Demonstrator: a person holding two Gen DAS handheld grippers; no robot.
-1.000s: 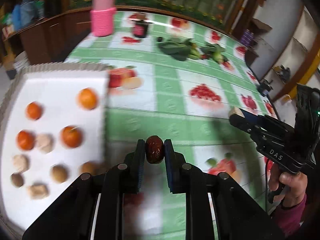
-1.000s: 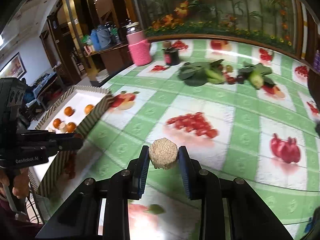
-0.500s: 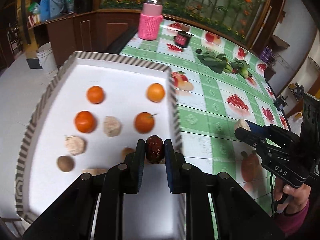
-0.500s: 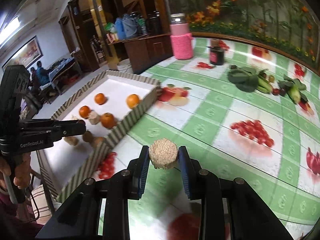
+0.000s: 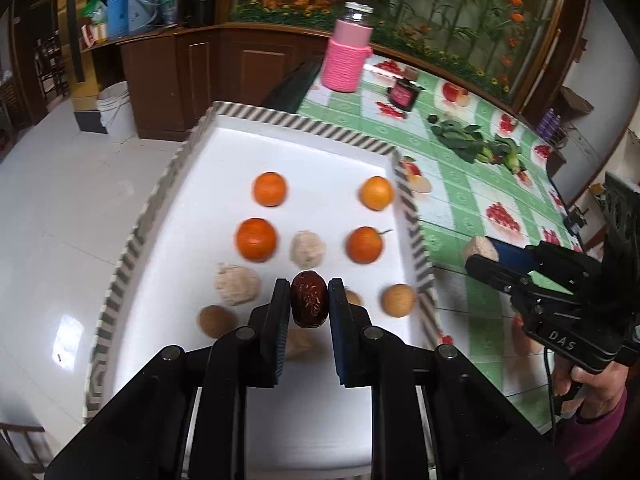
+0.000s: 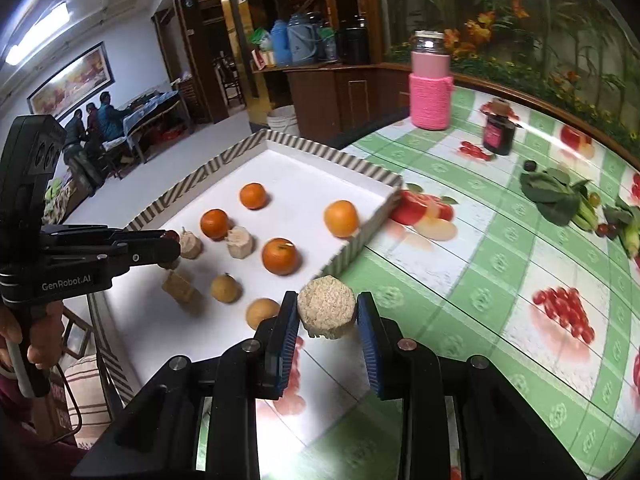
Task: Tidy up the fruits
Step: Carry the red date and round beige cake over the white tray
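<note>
My left gripper [image 5: 309, 300] is shut on a dark red date [image 5: 308, 299] and hangs over the white tray [image 5: 304, 148] with striped walls. On the tray lie several oranges [image 5: 256, 239], pale beige lumps [image 5: 307, 247] and small brown fruits [image 5: 397, 300]. My right gripper [image 6: 327, 314] is shut on a beige hexagonal rice cake [image 6: 326, 312], held over the tablecloth just outside the tray's [image 6: 352, 168] right wall. In the left wrist view the right gripper [image 5: 482, 254] shows at the right with the cake [image 5: 480, 248] at its tip. The left gripper [image 6: 170, 246] appears over the tray's left part.
A green checked fruit-print tablecloth [image 6: 500, 264] covers the table. At the back stand a pink-sleeved jar [image 6: 430, 88] and a small dark jar [image 6: 498, 132]; leafy greens and other produce [image 6: 560, 196] lie at the far right. A white bucket [image 5: 114, 110] stands on the floor.
Both grippers have moved left from over the tablecloth toward the tray. The left one with the date now hangs over the tray; the right one with the cake has reached the tray's right wall.
</note>
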